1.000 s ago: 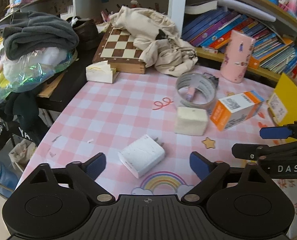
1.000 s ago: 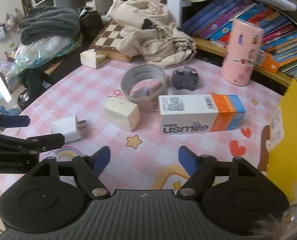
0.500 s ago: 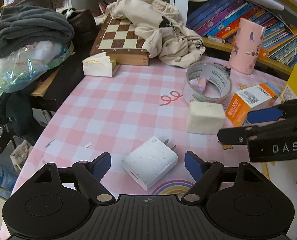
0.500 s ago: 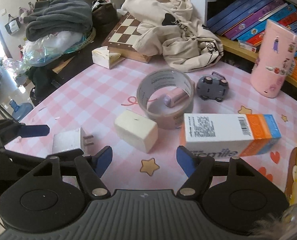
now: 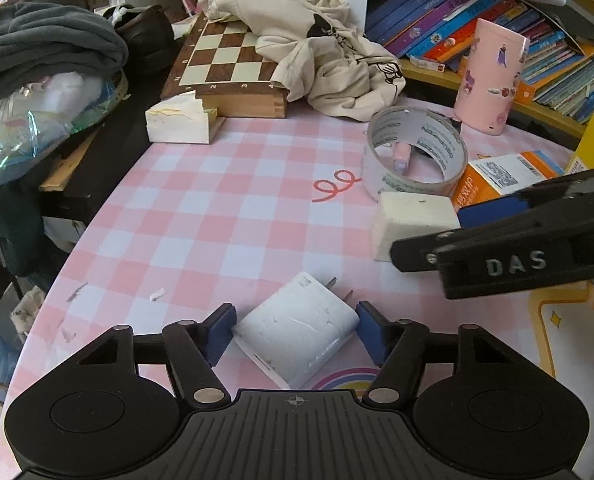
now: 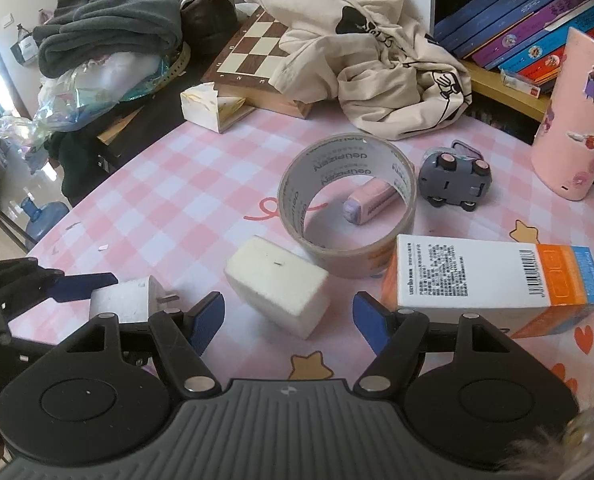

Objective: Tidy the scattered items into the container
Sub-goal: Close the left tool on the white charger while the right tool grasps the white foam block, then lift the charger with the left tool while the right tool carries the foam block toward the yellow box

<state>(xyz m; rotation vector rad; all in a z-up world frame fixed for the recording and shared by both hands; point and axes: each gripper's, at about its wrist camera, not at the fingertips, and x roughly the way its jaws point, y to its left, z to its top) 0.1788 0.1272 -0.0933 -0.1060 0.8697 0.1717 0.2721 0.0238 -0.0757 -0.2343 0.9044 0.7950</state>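
Left gripper (image 5: 295, 332) spread wide around scuffed white plastic charger block (image 5: 297, 330), pads not touching, prongs pointing away, up-right, on pink checked tablecloth (image 5: 201, 232). Right gripper (image 6: 288, 320) wide open, empty, straddling cream foam block (image 6: 277, 286), matte, boxy.

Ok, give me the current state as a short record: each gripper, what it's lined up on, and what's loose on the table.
left gripper: open, fingers either side of the white charger, not closed on it
right gripper: open, just short of the cream foam block
tape roll: lying flat, pink tube inside its ring
toothpaste box: on its side, right of the block
toy car: behind the roll
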